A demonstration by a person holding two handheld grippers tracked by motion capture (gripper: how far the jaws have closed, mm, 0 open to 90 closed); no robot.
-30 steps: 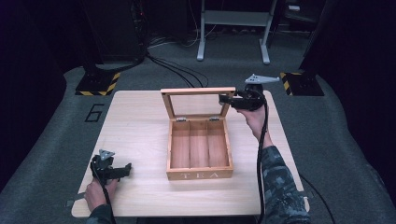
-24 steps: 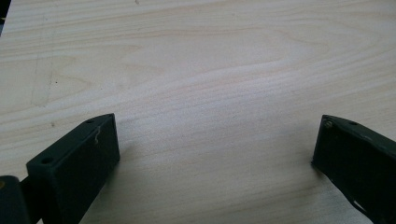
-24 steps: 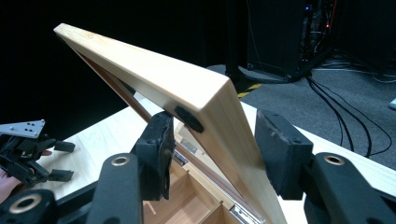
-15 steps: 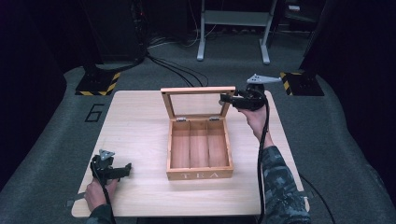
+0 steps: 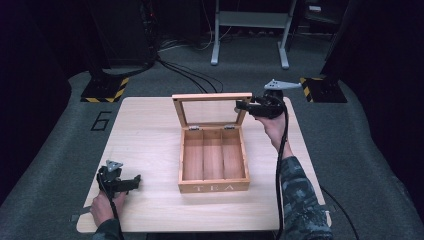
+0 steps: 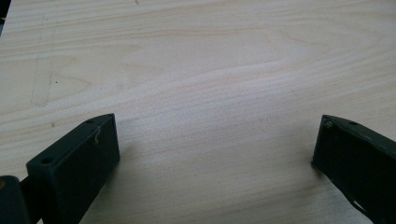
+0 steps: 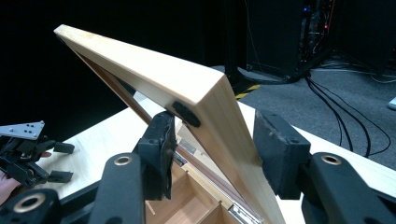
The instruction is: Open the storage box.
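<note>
Right gripper (image 7: 212,154) straddled the side edge of the tea box's lid (image 7: 154,79), jaws parted around the wood, propping it upright over the empty tea box (image 5: 214,161). Left gripper (image 6: 215,154) rested idle, jaws wide, above bare table (image 6: 196,70).

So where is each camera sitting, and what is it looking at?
High view: above the person's side, looking down on the table and open tea box; both forearms show.
Left gripper view: rides the left claw, facing bare tabletop; its two jaws stand wide apart.
Right gripper view: rides the right claw, facing the box's raised lid, its jaws either side of the lid's edge.
Shared: high and right gripper views both show the lid and the left claw.
</note>
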